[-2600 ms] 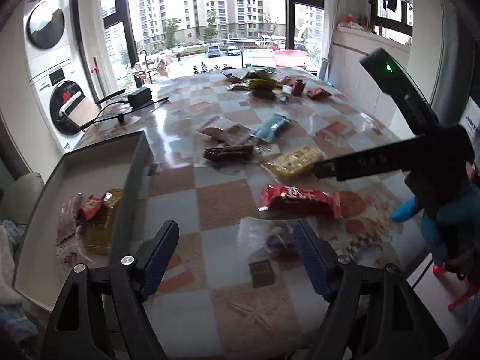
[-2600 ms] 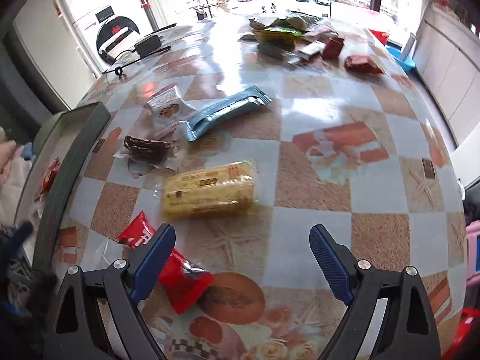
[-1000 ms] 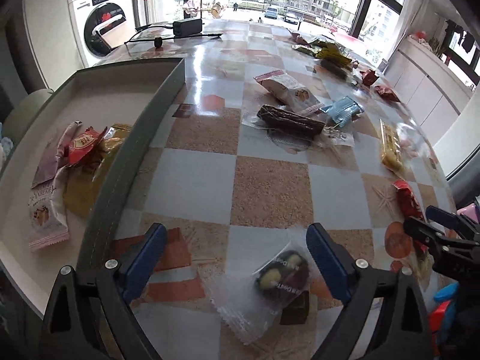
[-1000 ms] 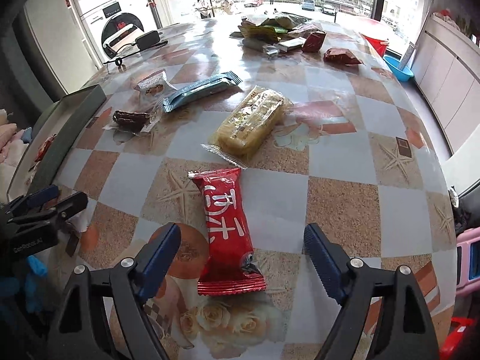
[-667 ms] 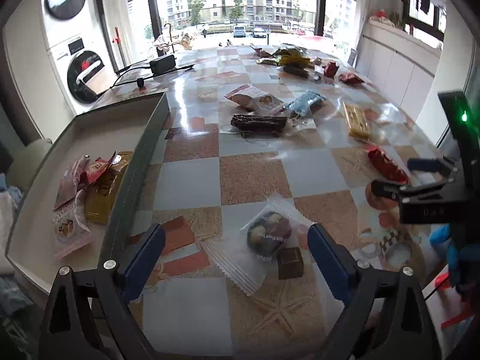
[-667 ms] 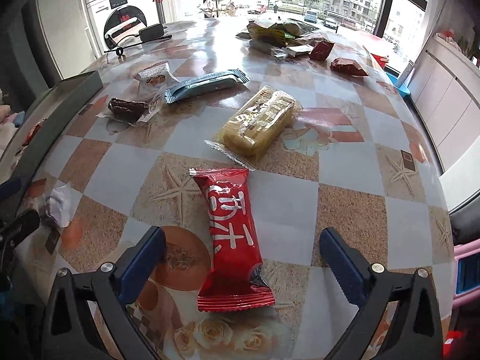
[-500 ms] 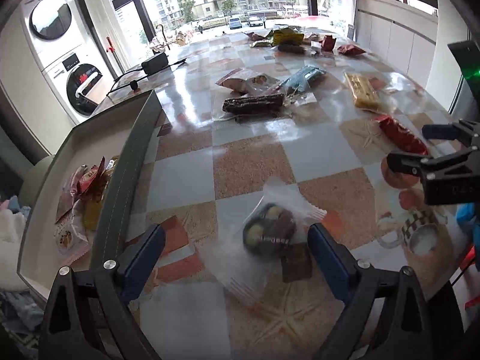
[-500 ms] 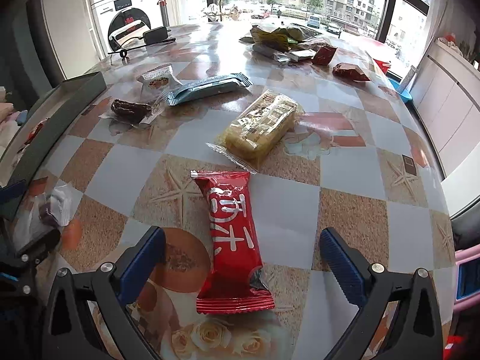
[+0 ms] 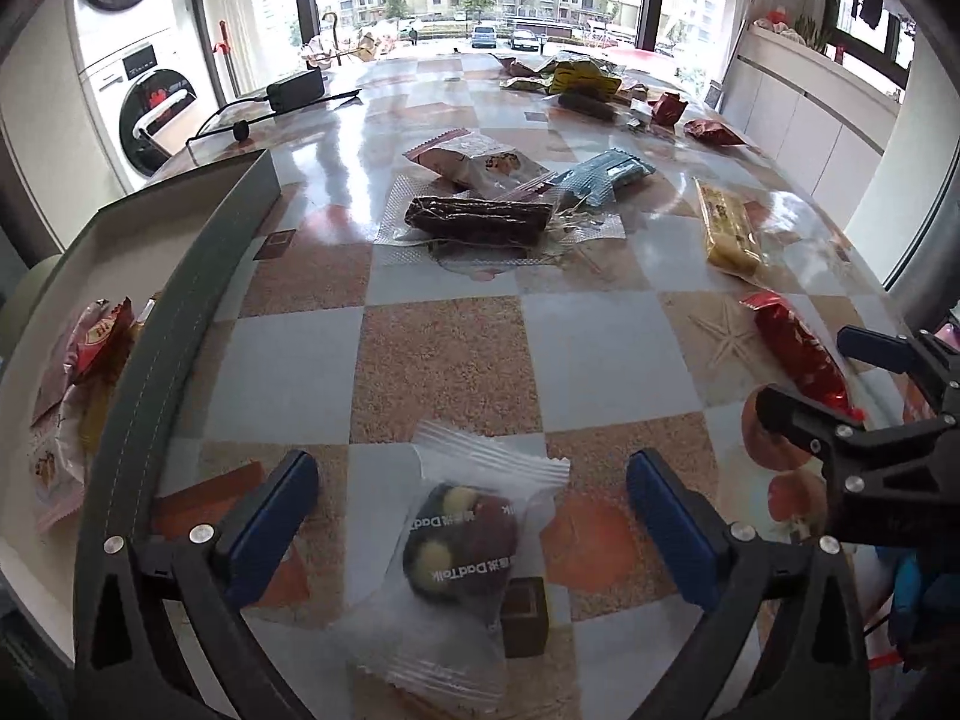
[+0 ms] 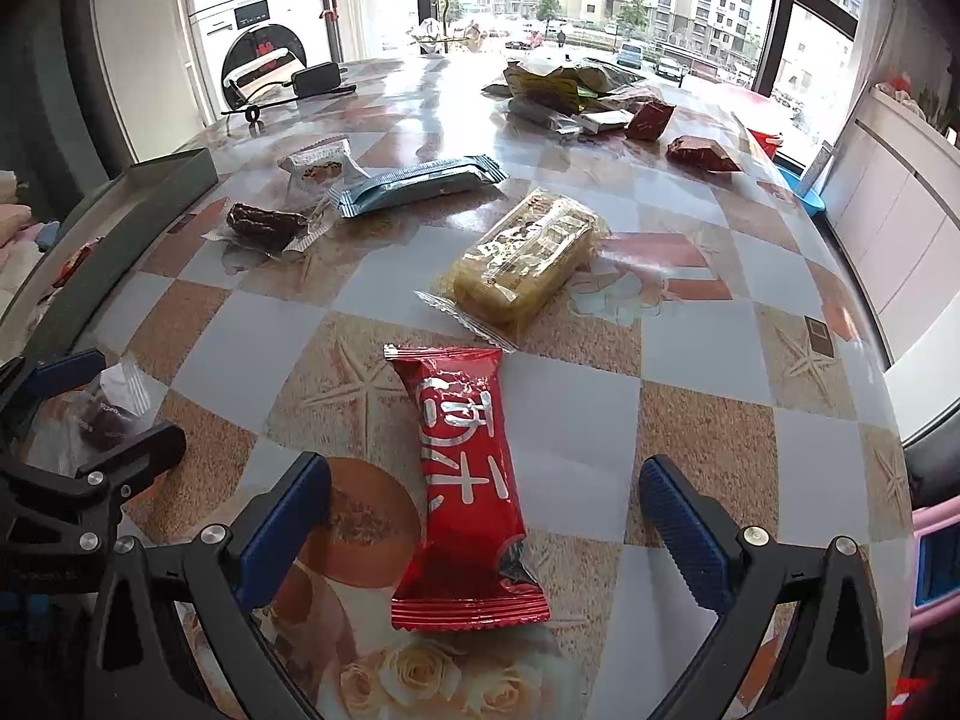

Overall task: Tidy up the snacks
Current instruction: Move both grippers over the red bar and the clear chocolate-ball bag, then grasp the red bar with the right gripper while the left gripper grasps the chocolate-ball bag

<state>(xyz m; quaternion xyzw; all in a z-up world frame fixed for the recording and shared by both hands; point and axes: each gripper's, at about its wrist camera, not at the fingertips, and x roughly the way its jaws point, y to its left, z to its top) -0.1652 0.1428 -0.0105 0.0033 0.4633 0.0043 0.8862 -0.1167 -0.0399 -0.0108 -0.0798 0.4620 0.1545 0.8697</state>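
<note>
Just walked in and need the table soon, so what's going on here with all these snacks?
A person is sorting snacks with two handheld grippers. The left gripper is opening around a clear-wrapped pastry; the right gripper stands open around a red packet. Neither is gripped. A few snacks already lie in the tray; many remain on the table.

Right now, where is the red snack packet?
In the right wrist view the red snack packet lies flat on the table, between the open right gripper fingers, just nearer than the yellow cake packet.
</note>
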